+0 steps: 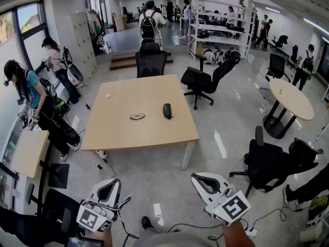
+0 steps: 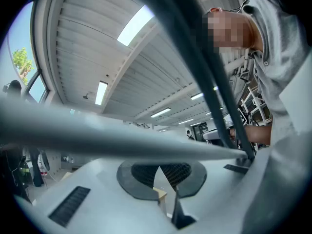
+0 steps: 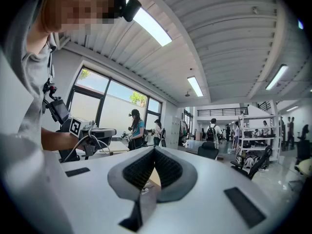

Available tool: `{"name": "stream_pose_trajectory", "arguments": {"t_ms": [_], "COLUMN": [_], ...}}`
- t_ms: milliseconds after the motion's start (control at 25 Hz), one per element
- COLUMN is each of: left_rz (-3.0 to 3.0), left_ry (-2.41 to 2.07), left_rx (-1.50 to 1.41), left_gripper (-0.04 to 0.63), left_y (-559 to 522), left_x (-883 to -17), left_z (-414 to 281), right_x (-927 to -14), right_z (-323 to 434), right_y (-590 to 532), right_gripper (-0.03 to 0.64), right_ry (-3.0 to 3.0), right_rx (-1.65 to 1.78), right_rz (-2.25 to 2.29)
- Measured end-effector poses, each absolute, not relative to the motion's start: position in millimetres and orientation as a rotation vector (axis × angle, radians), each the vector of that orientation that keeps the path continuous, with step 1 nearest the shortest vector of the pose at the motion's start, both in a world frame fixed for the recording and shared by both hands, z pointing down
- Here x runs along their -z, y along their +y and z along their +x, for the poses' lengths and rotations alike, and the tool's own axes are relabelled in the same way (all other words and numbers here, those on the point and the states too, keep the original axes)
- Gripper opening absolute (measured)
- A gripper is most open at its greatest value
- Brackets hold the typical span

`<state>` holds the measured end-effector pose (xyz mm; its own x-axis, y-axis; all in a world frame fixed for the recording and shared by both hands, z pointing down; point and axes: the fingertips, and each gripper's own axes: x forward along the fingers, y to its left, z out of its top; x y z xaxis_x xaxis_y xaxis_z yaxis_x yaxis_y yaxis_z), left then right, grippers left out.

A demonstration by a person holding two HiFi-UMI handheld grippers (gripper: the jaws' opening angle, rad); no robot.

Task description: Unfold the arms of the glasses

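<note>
Head view: only here do you see the glasses (image 1: 137, 117), lying on the wooden table (image 1: 128, 133) near its middle, a dark oval object (image 1: 167, 110) just to their right and a small white item (image 1: 108, 95) farther left
Left gripper (image 1: 107, 188): you hold it low at the near left, well apart from the table and the glasses
Right gripper (image 1: 204, 181): low at the near right, also well short of the table's near edge
Left gripper view: the two pads meet in a closed V with nothing between them; it looks up at the ribbed ceiling (image 2: 97, 48), with dark cables (image 2: 209, 77) crossing close to the lens and your grey shirt at the right; no table top shows
Right gripper view: its jaws are pressed together and hold nothing; past them you get the tall windows (image 3: 105, 106), people standing far off, and at the left the marker cube (image 3: 74, 126) of your other gripper
Glasses detail: too small in the head view to tell how the arms lie
</note>
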<state>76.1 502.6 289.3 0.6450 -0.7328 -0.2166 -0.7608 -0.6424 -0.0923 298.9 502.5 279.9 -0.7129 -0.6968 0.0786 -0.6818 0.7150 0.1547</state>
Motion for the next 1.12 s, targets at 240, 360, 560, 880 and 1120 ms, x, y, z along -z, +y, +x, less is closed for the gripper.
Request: {"name": "stream_pose_trajectory", "arguments": {"t_ms": [240, 360, 560, 880, 1120], "left_rz": [-2.693, -2.696, -2.707, -2.735, -2.758], "left_ry": [1.232, 1.231, 1.227, 1.203, 1.158], "left_rx": [-0.231, -0.23, -0.233, -0.236, -0.232], "left_gripper": [0.005, 0.006, 0.006, 0.005, 0.006], "left_y": [493.8, 486.8, 473.5, 429.1, 387.2], "left_x": [-291.8, -293.8, -295.6, -299.0, -296.5], "left_z": [68.5, 63.1, 47.7, 17.1, -12.6], "right_x": [-277.6, -283.5, -285.5, -278.2, -277.6], "right_z": [290.7, 286.6, 273.9, 244.2, 213.7], "right_y": [491.7, 486.2, 473.2, 435.2, 400.4], "right_gripper": [0.008, 0.008, 0.008, 0.008, 0.008], "right_ry": [-2.815, -2.786, -2.774, -2.821, -2.79], "right_rx": [0.204, 0.168, 0.14, 0.083, 0.088], "right_rz": [1.144, 1.135, 1.151, 1.2, 1.235]}}
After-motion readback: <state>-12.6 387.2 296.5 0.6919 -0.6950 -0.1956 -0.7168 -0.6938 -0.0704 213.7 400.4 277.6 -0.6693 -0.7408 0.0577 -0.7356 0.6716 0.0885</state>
